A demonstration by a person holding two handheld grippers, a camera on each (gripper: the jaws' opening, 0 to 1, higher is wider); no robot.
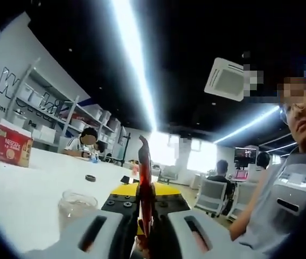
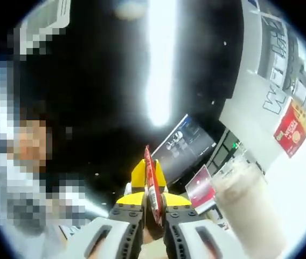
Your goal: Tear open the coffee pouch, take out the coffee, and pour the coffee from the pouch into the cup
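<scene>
Pinching the red coffee pouch (image 1: 145, 183) edge-on between both the left gripper (image 1: 145, 229) and the right gripper (image 2: 153, 216), we are working at the tearing step, judging that next we must pull apart before pouring into the cup (image 1: 75, 208) on the table (image 1: 29, 183)

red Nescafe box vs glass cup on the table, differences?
Colour: the Nescafe box is opaque red with a white top flap; the glass cup is clear.
Shape: the box is rectangular and printed; the cup is round and plain.
Position: in the left gripper view the box stands far off on the white table, while the cup sits close beside the left gripper.
Shared: both stand upright on that table.
</scene>
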